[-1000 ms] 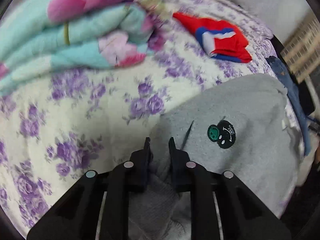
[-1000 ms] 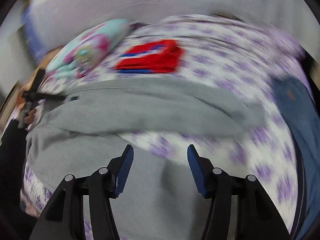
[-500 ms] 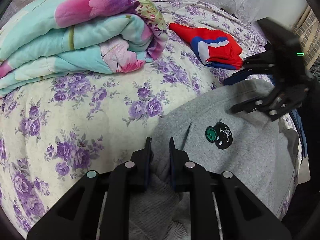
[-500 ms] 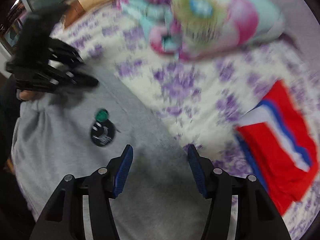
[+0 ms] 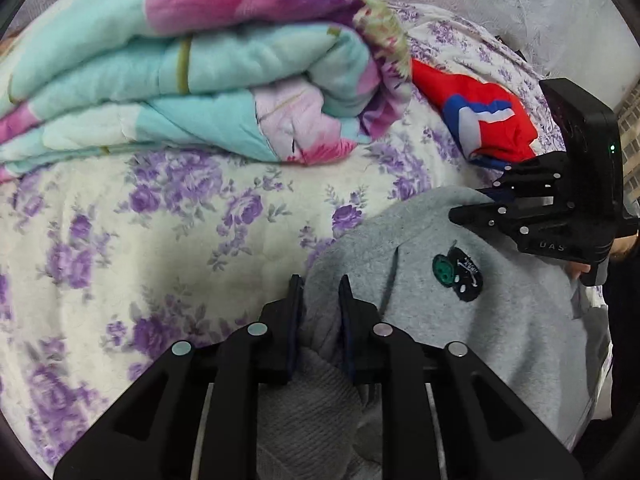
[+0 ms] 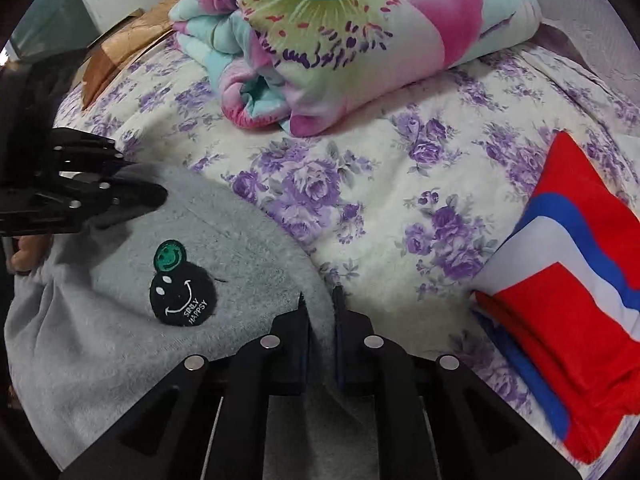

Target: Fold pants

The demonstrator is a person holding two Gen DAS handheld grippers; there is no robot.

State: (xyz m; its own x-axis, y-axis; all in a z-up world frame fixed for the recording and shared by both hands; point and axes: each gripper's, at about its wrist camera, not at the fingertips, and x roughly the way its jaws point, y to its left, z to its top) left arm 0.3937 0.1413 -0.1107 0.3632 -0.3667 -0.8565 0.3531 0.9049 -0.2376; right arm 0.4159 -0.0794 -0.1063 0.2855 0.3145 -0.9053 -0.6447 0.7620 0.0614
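Note:
Grey fleece pants (image 5: 460, 320) with a black and green smiley patch (image 6: 182, 296) lie on a bed with a purple-flowered cover (image 5: 160, 240). My left gripper (image 5: 319, 286) is shut on one end of the pants' top edge. My right gripper (image 6: 318, 300) is shut on the other end of that edge, beside the patch. Each gripper shows in the other's view: the right one (image 5: 464, 212) and the left one (image 6: 156, 196) both rest at the grey cloth.
A rolled teal and pink quilt (image 5: 180, 68) lies at the back of the bed. A folded red, white and blue garment (image 6: 568, 292) lies to the right on the flowered cover (image 6: 360, 184). A brown paper-covered surface (image 6: 120, 48) stands past the bed's far left.
My right gripper swung across the bed to the pants' top edge and went from open to shut on the cloth. My left gripper kept its hold and drew nearer the quilt.

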